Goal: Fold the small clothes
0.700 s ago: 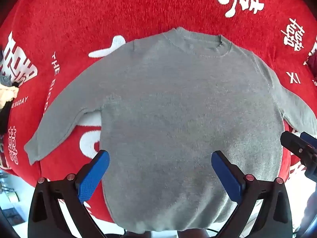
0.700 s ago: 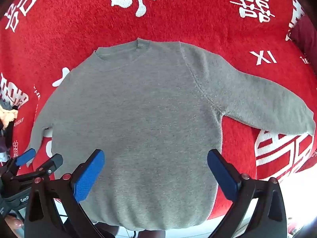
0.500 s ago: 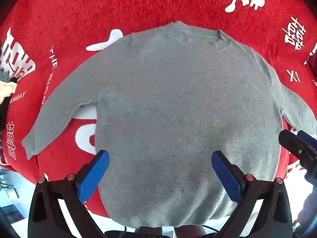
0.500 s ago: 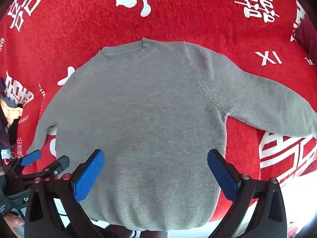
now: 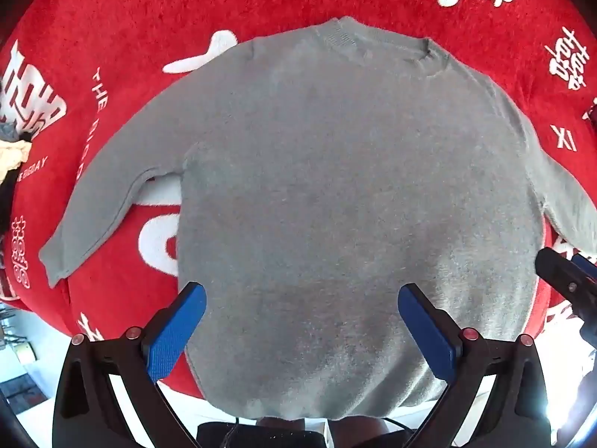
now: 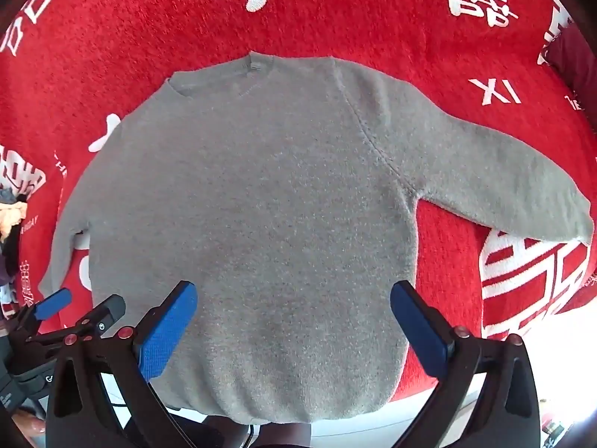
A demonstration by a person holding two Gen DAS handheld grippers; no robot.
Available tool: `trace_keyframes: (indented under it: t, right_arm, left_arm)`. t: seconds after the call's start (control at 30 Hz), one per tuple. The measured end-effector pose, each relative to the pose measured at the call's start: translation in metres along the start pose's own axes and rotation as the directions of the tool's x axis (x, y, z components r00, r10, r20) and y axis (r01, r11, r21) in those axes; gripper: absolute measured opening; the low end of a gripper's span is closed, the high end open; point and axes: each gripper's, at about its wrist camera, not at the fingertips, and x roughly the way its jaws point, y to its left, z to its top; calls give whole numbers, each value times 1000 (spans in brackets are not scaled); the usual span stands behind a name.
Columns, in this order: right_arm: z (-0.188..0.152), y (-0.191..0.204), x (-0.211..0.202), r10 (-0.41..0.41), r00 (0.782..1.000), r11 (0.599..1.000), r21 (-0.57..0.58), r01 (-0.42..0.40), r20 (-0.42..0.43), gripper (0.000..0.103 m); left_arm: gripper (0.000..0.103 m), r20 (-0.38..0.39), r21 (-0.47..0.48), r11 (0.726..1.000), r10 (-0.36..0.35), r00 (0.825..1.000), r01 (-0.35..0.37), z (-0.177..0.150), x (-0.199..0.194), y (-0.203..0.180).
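Note:
A small grey sweater [image 5: 335, 194] [image 6: 253, 224] lies flat and spread out on a red blanket [image 5: 149, 37] [image 6: 410, 26] with white characters, collar away from me, both sleeves stretched out to the sides. My left gripper [image 5: 301, 300] hangs open above the sweater's lower body, blue pads wide apart with nothing between them. Over the same lower part, my right gripper [image 6: 293, 298] is open too and holds nothing. The right gripper's fingers [image 5: 559, 268] show at the right edge of the left wrist view. At the lower left of the right wrist view appears the left gripper [image 6: 74, 310].
The blanket's near edge [image 5: 112, 339] drops off just under the sweater's hem, with pale floor [image 6: 552, 339] beyond. A pile of other clothes [image 5: 11, 153] sits at the far left edge. A dark red cushion [image 6: 571, 59] lies at the far right.
Both views have shifted a little: the sweater now fills more of each frame and sits slightly lower, so both grippers have come nearer to it. Both stay open.

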Motion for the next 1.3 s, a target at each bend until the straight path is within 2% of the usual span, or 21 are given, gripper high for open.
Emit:
trace_keyframes:
  t: [0.53,1.3]
  right_arm:
    - [-4,4,3,-15,999,1000,7,16,-37,103]
    - [-8,3,-3,-18,999,1000,0,18,-33,103]
  left_arm:
    - [103,-40,7,1000,-30,999,30,0,3,1]
    - [103,-30,46,999,-9,999,11,-10,-4,-2]
